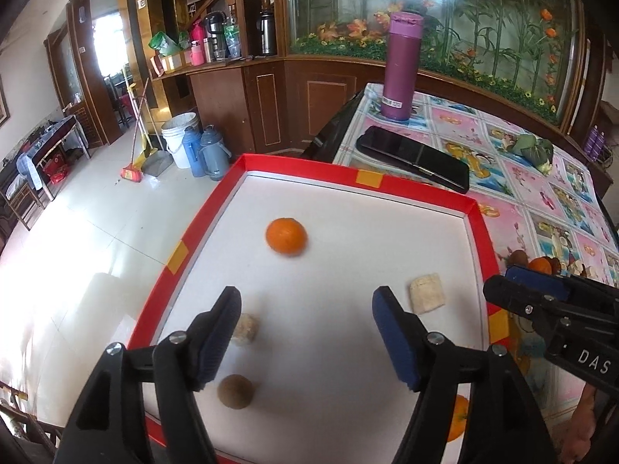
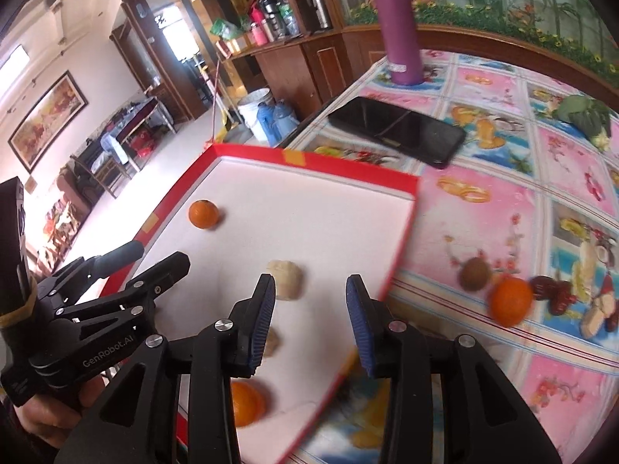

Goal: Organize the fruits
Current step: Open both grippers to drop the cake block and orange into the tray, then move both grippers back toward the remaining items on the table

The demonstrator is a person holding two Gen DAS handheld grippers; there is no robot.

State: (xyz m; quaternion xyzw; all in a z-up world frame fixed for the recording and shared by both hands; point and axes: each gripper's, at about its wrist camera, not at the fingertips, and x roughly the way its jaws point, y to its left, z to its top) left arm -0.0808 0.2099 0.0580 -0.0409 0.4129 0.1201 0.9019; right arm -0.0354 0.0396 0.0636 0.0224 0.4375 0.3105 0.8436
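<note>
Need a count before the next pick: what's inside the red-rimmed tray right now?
In the red-rimmed tray: an orange, a pale cube, a beige chunk, a brown ball. A second orange sits at the near edge, partly covered by the right gripper. Both grippers are open and empty.

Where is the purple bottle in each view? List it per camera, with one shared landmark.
Left wrist: purple bottle stands upright at top centre, on the far end of the table.
Right wrist: purple bottle at top, right of centre, leaning in the fisheye.
Shared landmark: the black phone lying just in front of it.
</note>
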